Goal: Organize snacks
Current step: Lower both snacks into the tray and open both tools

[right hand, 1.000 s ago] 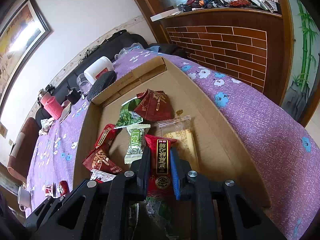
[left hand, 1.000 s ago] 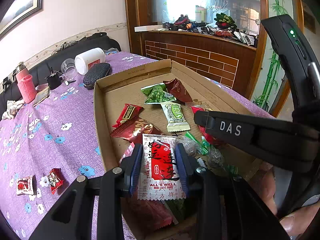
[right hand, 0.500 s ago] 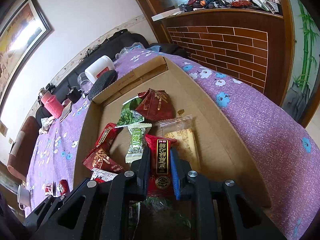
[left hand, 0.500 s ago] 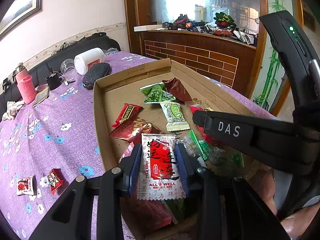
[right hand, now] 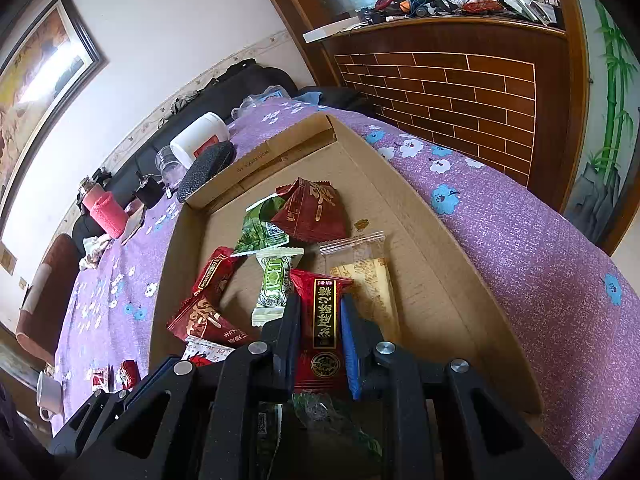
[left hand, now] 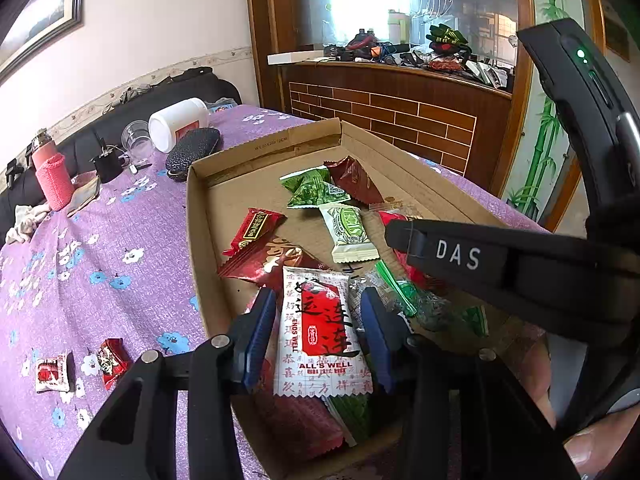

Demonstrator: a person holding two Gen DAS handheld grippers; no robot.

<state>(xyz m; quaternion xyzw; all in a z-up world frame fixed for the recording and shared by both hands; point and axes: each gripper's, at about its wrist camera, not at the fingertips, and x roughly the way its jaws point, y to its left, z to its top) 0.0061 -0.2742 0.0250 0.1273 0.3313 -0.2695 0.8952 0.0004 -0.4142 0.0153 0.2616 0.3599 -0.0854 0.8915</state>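
Packet in white and red [left hand: 322,332] is seen lengthwise between the fingers of the left gripper [left hand: 320,332], its long axis running along them, lying over the near end of the cardboard tray [left hand: 200,216]; the jaws are opening and small gaps show on both sides. A dark red packet [right hand: 320,320] is clamped narrow by the right gripper [right hand: 320,336], upright along its fingers, above the same tray. Loose snacks are crowded beneath both; two small red packets [left hand: 80,364] are left out on the purple bench [left hand: 100,260], nearer the left hand.
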